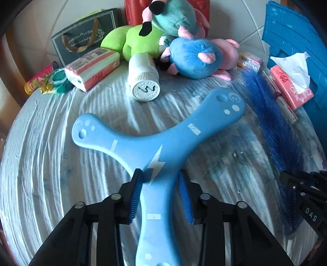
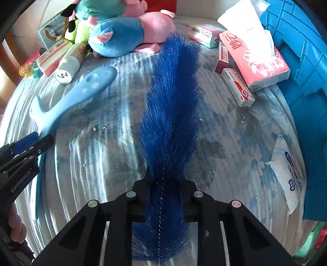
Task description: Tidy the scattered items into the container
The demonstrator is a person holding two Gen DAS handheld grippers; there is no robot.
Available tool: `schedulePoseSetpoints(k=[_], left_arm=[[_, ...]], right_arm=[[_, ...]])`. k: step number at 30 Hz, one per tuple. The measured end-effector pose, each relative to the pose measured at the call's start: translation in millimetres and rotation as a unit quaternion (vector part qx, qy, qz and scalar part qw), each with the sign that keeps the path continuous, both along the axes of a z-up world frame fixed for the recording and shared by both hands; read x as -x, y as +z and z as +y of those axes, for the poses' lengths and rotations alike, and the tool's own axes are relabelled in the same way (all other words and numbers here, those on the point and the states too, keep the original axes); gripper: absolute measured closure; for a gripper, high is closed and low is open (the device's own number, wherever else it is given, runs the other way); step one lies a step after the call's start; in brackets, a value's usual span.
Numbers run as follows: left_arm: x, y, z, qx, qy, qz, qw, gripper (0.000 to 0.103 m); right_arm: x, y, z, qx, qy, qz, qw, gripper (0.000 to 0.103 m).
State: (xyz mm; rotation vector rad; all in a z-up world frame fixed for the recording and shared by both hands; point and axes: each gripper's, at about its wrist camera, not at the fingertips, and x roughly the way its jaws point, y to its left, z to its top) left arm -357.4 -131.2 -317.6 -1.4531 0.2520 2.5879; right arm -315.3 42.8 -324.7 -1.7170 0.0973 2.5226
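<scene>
At the bottom centre of the left wrist view, the left gripper (image 1: pixel 161 194) is clamped on one arm of a light blue three-armed boomerang (image 1: pixel 155 151), its blue ribbed pads pressing both sides of that arm just below a white lightning bolt mark. The boomerang's other two arms spread toward the middle left and upper right of the frame, over a wrinkled white and blue cloth (image 1: pixel 51 163) that covers the table.

At the bottom centre of the right wrist view, the right gripper (image 2: pixel 163 184) is closed tight on the twisted wire core of a dark blue bristle brush (image 2: pixel 171 106), which runs straight up the middle of the frame. At the lower left edge of that view, fingers of the person's hand (image 2: pixel 17 227) wrap a gripper handle. A white sachet with blue print (image 2: pixel 288 169) lies at the right.

Farther off, in the left wrist view, a white capped bottle (image 1: pixel 143 77) lies on its side just above centre. Left of it are a pink and white tissue pack (image 1: pixel 93 67) and a dark gift bag (image 1: pixel 85 32). Behind the bottle, plush toys are piled together: blue (image 1: pixel 194 57), green (image 1: pixel 134 38) and teal (image 1: pixel 173 16).

In the right wrist view, small medicine boxes (image 2: pixel 238 88) and an opened pink tissue pack (image 2: pixel 257 59) lie at the upper right. The blue plastic crate (image 2: pixel 302 53) fills the right edge beside them.
</scene>
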Motion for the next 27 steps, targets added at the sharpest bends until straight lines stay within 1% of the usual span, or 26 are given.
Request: schedulePoseSetpoints(k=[1, 4, 8, 15, 17, 19, 23, 24, 26, 27], left_arm=[[-2.9, 6.9, 0.9, -0.001, -0.003, 0.005, 1.0, 0.082], [-11.4, 26.6, 2.0, -0.007, -0.009, 0.019, 0.9998, 0.088], [-19.7, 49.9, -4.8, -0.028, -0.005, 0.031, 0.9991, 0.092], [-27.4, 118.5, -4.2, -0.055, -0.011, 0.097, 0.9937, 0.098], [-29.7, 139.1, -1.3, -0.065, -0.015, 0.117, 0.9909, 0.103], [-31.5, 158.9, 3.0, -0.075, -0.022, 0.135, 0.9877, 0.103], [-32.6, 179.8, 14.5, -0.078, -0.031, 0.152, 0.9848, 0.103], [-33.1, 183.7, 17.0, -0.078, -0.033, 0.154, 0.9843, 0.103], [-33.7, 185.3, 19.8, -0.079, -0.04, 0.149, 0.9849, 0.102], [-33.9, 186.1, 21.2, -0.079, -0.044, 0.147, 0.9851, 0.098]], right_arm=[[-1.5, 4.1, -0.3, 0.004, 0.001, 0.004, 1.0, 0.083], [-6.0, 24.1, -0.5, 0.013, 0.002, 0.027, 1.0, 0.084], [-8.3, 60.3, -2.0, 0.012, 0.008, 0.069, 0.998, 0.084], [-20.5, 134.2, -1.3, 0.007, 0.014, 0.14, 0.99, 0.084], [-23.2, 155.5, -0.4, 0.003, 0.016, 0.159, 0.987, 0.084], [-25.0, 175.8, 1.5, -0.002, 0.018, 0.177, 0.984, 0.084], [-34.2, 205.7, 11.0, -0.007, 0.017, 0.202, 0.979, 0.084], [-36.1, 210.9, 12.5, -0.007, 0.017, 0.204, 0.979, 0.084], [-36.6, 211.1, 17.1, -0.005, 0.015, 0.202, 0.979, 0.084], [-36.5, 210.5, 19.4, -0.003, 0.014, 0.201, 0.98, 0.084]])
